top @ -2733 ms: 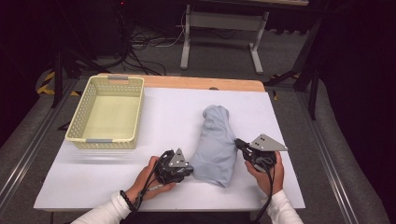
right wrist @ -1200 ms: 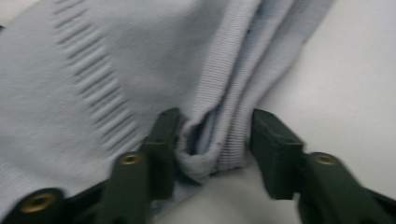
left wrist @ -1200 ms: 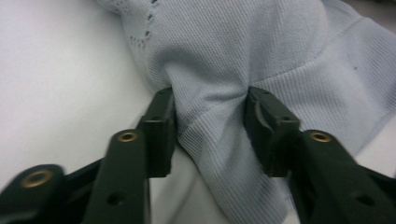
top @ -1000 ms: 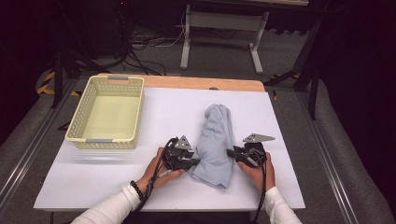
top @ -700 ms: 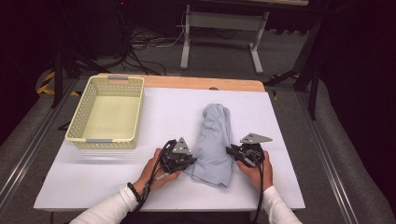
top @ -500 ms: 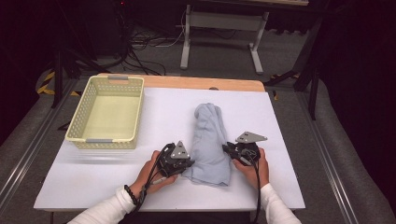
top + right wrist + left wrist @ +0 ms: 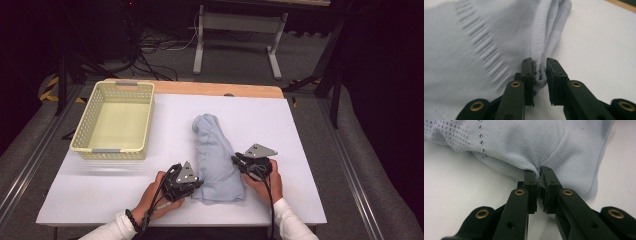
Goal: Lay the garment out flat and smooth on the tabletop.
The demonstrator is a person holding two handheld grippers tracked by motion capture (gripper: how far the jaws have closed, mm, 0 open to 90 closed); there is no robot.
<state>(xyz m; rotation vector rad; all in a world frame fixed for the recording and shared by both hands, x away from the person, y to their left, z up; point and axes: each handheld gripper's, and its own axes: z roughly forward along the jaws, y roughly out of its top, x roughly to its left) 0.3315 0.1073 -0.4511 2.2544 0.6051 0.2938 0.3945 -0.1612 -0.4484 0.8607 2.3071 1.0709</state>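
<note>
My left gripper (image 7: 538, 173) had just closed on the cloth (image 7: 216, 155), its jaws pinching a pucker of the near left edge. My right gripper (image 7: 539, 62) had also been closing; a thick hemmed fold sat between its jaws against the left pad, with a sliver of gap at the other, so I judged it gripped, though less tightly. The cloth lay folded on the white table (image 7: 310, 130), long axis running away from me, its near end between both hands. The basket (image 7: 85, 145) stood well off to the left, nearer my left hand (image 7: 155, 197).
</note>
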